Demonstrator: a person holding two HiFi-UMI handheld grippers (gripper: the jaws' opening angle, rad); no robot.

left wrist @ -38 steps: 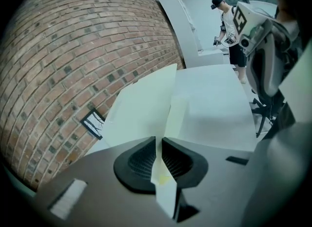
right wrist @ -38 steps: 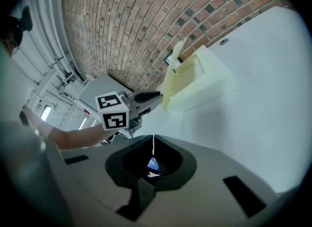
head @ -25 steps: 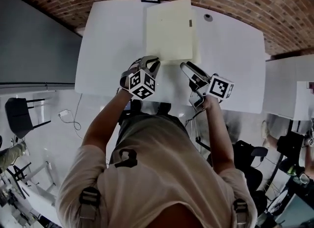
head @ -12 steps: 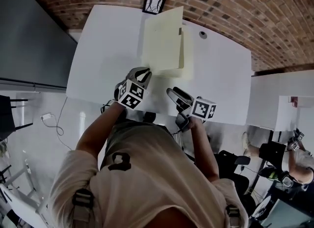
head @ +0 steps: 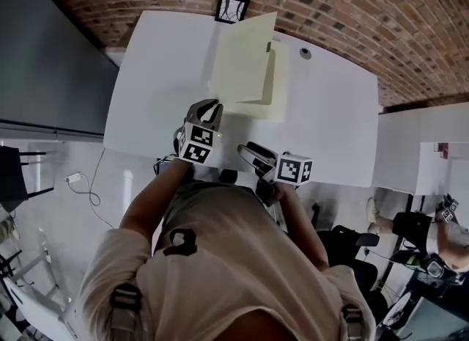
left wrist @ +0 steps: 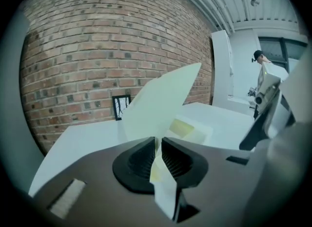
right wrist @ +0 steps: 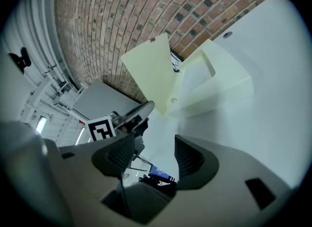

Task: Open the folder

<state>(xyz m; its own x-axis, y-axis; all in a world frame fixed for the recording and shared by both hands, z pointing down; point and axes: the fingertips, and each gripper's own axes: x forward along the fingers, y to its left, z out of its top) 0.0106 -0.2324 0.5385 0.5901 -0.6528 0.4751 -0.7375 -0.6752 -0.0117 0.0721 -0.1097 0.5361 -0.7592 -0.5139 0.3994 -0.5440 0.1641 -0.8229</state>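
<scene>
Folder [head: 277, 92] is lying on the far half of the white table [head: 337, 119], near the brick wall [head: 352, 9], with its front cover [head: 242, 57] standing up off the base, roughly half open. Left gripper [left wrist: 157, 148] is pinching 1 near corner of that cover, its 2 jaws almost together on the sheet. Right gripper [right wrist: 153, 145] is hanging by the near table edge, jaws wide apart, gripping nothing. Handling, as a judgement: pale thin card, light, bending under its own weight, smooth enough to be slipping out of a loose pinch, and creasing is the risk rather than breaking. Best hold is looking like the cover's free edge or corner, away from the spine. Not seeing any brand, label or readable writing on the folder, only square markers on the gripper cubes
</scene>
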